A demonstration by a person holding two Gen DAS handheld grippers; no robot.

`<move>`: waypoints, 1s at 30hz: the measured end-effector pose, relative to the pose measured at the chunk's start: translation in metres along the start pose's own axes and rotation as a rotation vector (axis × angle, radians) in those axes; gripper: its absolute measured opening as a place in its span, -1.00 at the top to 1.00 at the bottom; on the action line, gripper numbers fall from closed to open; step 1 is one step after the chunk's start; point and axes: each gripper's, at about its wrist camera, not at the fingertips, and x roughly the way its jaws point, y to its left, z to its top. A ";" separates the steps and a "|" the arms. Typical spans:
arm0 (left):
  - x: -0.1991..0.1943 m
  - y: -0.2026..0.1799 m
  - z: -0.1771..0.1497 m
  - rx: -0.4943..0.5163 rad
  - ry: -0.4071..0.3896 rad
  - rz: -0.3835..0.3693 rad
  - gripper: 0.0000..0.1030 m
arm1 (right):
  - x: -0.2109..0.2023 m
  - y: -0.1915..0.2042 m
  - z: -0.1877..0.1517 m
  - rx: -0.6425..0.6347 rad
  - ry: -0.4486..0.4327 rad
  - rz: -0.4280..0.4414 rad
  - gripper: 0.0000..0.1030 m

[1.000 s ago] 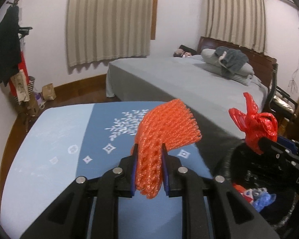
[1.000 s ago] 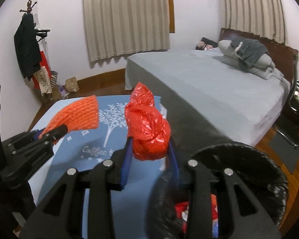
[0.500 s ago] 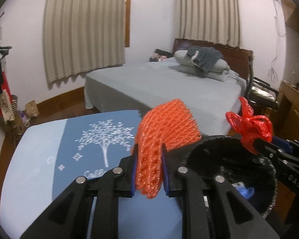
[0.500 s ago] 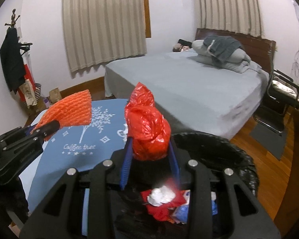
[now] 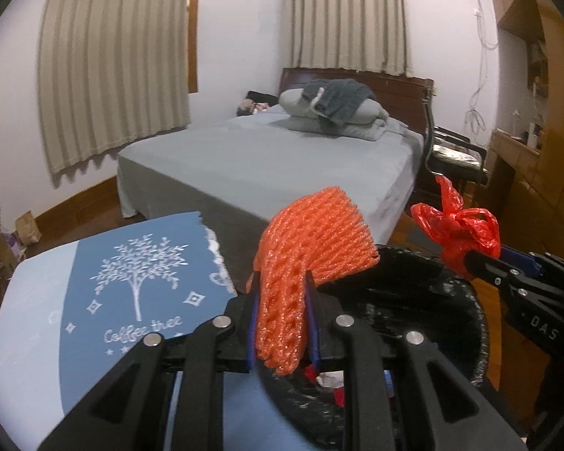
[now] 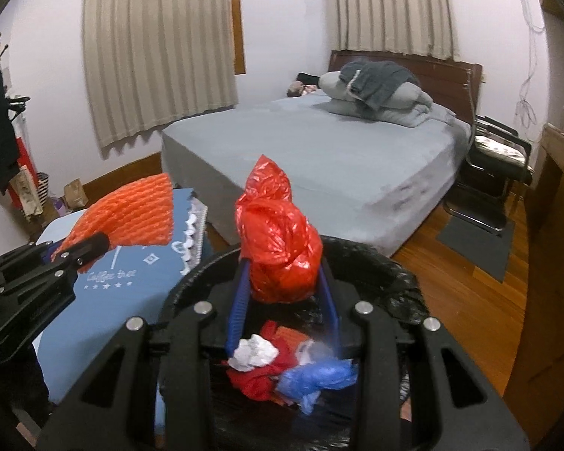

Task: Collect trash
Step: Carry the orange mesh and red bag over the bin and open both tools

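Since the earlier frames both grippers have swung away from the table, and the black-lined trash bin [image 6: 394,274], then at the view's edge, now lies under them. The left gripper [image 5: 281,302] pinches an orange foam net [image 5: 312,248] between its blue-padded fingers; the net fans out above the bin's near rim, partly over the opening. The right gripper [image 6: 282,293] holds a knotted red plastic bag [image 6: 278,244], but its fingers have spread wider than a moment ago, with a gap showing on the right side of the bag; whether they still press it cannot be told. The bag sits directly over the bin's opening. Inside the bin lie a white crumpled paper [image 6: 253,351], red scraps [image 6: 257,381] and a blue plastic wad [image 6: 319,376].

Left of the bin, the table carries a blue cloth [image 5: 105,285] printed with a white tree and the script "Coffee tree" above a row of stars. From the left wrist view the right gripper's body shows the letters "DAS" [image 5: 541,329]. Behind stand a grey bed [image 6: 319,143] and beige curtains [image 6: 158,49].
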 end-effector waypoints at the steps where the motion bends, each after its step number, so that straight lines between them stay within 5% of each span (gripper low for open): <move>1: 0.000 -0.003 0.000 0.004 0.000 -0.005 0.60 | -0.001 -0.001 -0.001 0.004 0.001 -0.005 0.34; 30: 0.063 -0.085 -0.014 0.088 0.104 -0.172 0.60 | 0.011 -0.064 -0.030 0.086 0.067 -0.134 0.34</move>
